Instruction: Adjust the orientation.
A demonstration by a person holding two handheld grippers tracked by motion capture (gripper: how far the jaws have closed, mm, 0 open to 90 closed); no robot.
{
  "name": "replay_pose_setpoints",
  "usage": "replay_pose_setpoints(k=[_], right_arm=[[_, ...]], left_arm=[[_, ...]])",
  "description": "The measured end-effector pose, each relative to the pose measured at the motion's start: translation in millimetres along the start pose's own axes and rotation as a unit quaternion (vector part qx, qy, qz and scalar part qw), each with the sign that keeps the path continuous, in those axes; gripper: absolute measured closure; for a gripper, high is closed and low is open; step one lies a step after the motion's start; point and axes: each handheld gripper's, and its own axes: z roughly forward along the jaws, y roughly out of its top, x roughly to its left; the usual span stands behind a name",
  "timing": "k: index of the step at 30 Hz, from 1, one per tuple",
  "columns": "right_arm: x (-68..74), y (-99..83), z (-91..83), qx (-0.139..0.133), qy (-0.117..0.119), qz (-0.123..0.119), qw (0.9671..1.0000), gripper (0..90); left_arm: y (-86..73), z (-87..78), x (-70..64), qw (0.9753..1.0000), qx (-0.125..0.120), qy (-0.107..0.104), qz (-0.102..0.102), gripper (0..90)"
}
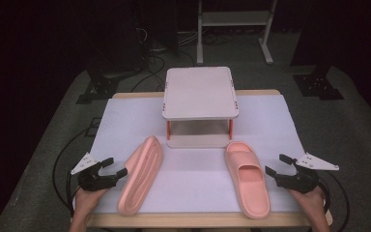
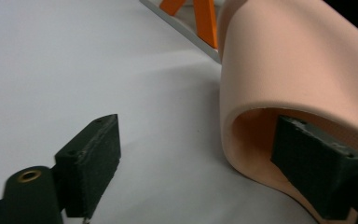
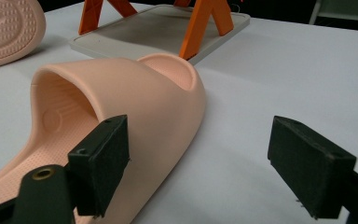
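Note:
Two pink slippers lie on the white table cover [image 1: 193, 169]. The left slipper [image 1: 140, 176] rests on its side, sole turned to the right, strap [image 2: 284, 56] toward my left gripper [image 1: 116, 166]. That gripper [image 2: 200, 163] is open, its right jaw at the mouth of the strap and its left jaw over bare table. The right slipper [image 1: 247, 176] sits upright [image 3: 135, 93]. My right gripper [image 1: 275, 164] is open just to its right, and in the right gripper view [image 3: 205, 165] its left jaw overlaps the slipper's side.
A two-level white rack [image 1: 200, 92] with orange legs [image 3: 200, 23] stands at the table's far middle; its lower shelf [image 3: 158, 28] is bare. The left slipper's dotted sole [image 3: 4, 28] shows far off. Cables and stands lie on the floor beyond.

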Motion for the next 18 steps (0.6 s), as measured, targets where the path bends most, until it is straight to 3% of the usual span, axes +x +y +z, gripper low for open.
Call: replay_pose_setpoints(k=[4, 5, 9, 18], right_arm=[[0.9, 0.0, 0.9, 0.001, 0.003, -0.002, 1.0000, 20.1], [1.4, 0.1, 1.2, 0.001, 0.002, -0.002, 1.0000, 20.1], [1.9, -0.1, 2.4, 0.003, 0.003, -0.003, 1.0000, 20.2], [1.6, -0.4, 2.7, 0.005, 0.004, -0.006, 1.0000, 20.4]], left_arm=[[2.0, 5.8, -2.1, 0.9999, 0.013, 0.001, -0.005, 19.5], [2.3, 7.3, -2.4, 0.9999, 0.010, 0.003, -0.009, 23.2], [4.7, 14.1, -1.6, 0.9994, 0.013, -0.001, -0.033, 23.8], [11.8, 26.8, -7.6, 0.9989, 0.033, -0.012, -0.032, 35.8]])
